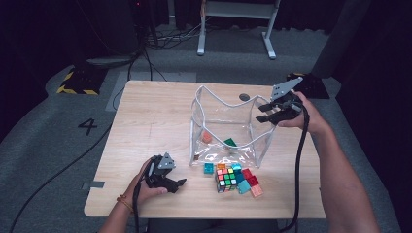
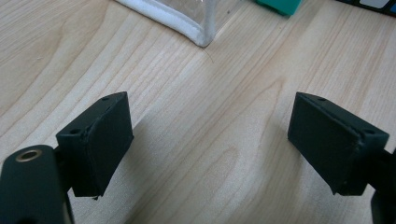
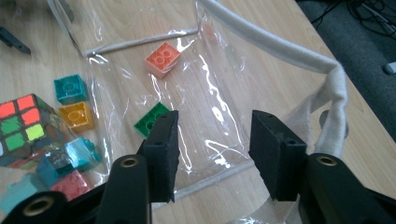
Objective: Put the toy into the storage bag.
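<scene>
A clear plastic bag (image 1: 228,121) with a white corded rim stands open on the wooden table (image 1: 155,111). Inside it lie an orange brick (image 1: 207,137) and a green brick (image 1: 230,142). My right gripper (image 1: 265,112) hovers at the bag's right rim. In the right gripper view its jaws (image 3: 212,140) stand apart above the bag's clear wall, pressing on nothing, with the white rim (image 3: 280,46) just to their right. My left gripper (image 1: 179,185) rests low near the table's front left, open and empty (image 2: 210,130), pointing at the bag's corner (image 2: 187,25).
In front of the bag sit a Rubik's cube (image 1: 226,179), a teal brick (image 1: 209,168) and several red, pink and blue bricks (image 1: 250,180). A round hole (image 1: 244,97) marks the table behind the bag. Cables trail from both grippers over the front edge.
</scene>
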Available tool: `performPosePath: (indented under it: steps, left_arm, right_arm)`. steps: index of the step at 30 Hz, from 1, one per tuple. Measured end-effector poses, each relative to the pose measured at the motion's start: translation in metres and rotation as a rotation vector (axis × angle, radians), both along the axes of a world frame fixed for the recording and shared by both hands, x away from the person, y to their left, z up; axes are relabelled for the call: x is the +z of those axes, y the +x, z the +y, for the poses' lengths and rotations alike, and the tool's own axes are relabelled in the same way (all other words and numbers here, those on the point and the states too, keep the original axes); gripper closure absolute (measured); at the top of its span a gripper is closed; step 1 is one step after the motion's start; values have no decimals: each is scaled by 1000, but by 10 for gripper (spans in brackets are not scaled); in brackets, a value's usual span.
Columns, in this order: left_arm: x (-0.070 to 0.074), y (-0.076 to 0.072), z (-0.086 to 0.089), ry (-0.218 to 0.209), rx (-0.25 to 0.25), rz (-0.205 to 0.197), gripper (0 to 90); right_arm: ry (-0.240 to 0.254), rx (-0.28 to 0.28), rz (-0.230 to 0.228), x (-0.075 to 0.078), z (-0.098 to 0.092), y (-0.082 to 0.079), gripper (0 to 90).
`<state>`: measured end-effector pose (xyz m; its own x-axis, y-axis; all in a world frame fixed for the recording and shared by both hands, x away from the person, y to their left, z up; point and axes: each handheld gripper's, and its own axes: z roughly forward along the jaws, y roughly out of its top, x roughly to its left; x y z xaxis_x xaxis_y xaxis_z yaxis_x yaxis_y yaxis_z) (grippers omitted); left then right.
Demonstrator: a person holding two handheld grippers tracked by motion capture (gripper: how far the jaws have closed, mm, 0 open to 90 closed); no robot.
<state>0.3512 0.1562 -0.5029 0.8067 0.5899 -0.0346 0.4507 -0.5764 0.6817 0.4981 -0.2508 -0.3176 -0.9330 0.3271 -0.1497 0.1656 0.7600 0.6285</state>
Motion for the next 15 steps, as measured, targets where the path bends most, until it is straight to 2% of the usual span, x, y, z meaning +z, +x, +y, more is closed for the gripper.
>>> performPosePath:
  steps: [5,7,11,15]
  left_arm:
    - [0,0,0,0,0,0,140]
    - [0,0,0,0,0,1,140]
    - [0,0,0,0,1,1,140]
    - [0,0,0,0,0,0,140]
  right_arm:
    - [61,-26,-39,3,-3,-7,455]
    - [94,-45,-44,5,-4,-10,427]
    - [156,-85,-82,11,-10,-16,367]
    - [183,-97,-96,14,-14,-22,339]
